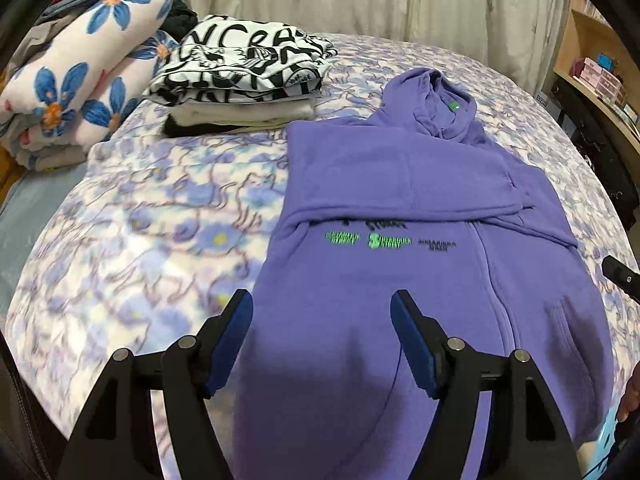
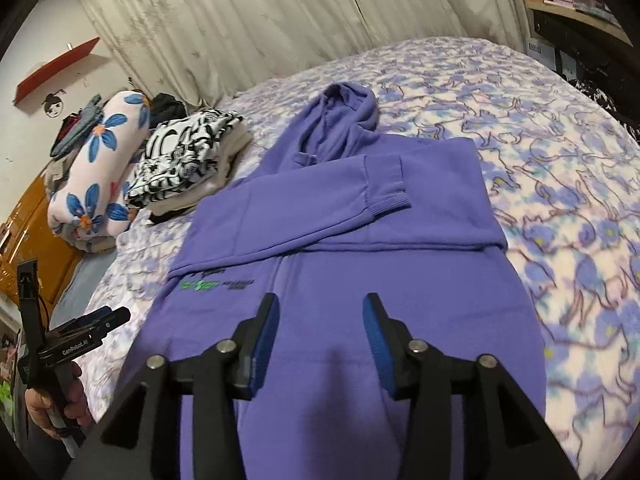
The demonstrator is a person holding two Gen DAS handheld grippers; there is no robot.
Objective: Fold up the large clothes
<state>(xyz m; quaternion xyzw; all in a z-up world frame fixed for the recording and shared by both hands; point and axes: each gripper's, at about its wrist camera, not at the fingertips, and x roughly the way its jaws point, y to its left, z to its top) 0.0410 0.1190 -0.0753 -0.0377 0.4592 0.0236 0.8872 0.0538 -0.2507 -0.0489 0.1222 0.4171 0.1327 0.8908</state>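
Purple hoodie [image 1: 420, 200] lies flat on the bed, straight ahead of both claws, hood [image 2: 340, 120] at the far end and both sleeves folded across the chest. Writing first: three small blocks of print run across the front just below the folded sleeve [image 1: 384, 240], two in green, one in black, too blurred to read. A green tag [image 1: 453, 106] sits inside the neck, unreadable too. On the left claw's body, seen from the right camera, white letters spell "GenRobot.AI" [image 2: 76, 347]. Left claw [image 1: 322, 308] hangs over the hoodie's near left part, jaws spread wide with nothing between them, only cloth below. Right claw [image 2: 318, 312] is over the hoodie's middle, jaws parted as well, nothing pinched. Edges now: the hoodie's left edge runs just ahead of the left claw's left finger, and beyond it lies a broad bare stretch of flowered bedspread [image 1: 140, 240]. Right of the right claw, there is plenty of open blanket out to the bed's rounded edge. Far left of both claws, a stack of folded clothes [image 1: 248, 80] topped by black-and-white lettered fabric sits near the hoodie's shoulder, not touching. Further left, a rolled blanket with blue flowers [image 1: 76, 76]. A curtain [image 2: 240, 20] hangs behind the bed, with shelves [image 1: 592, 72] at far right.
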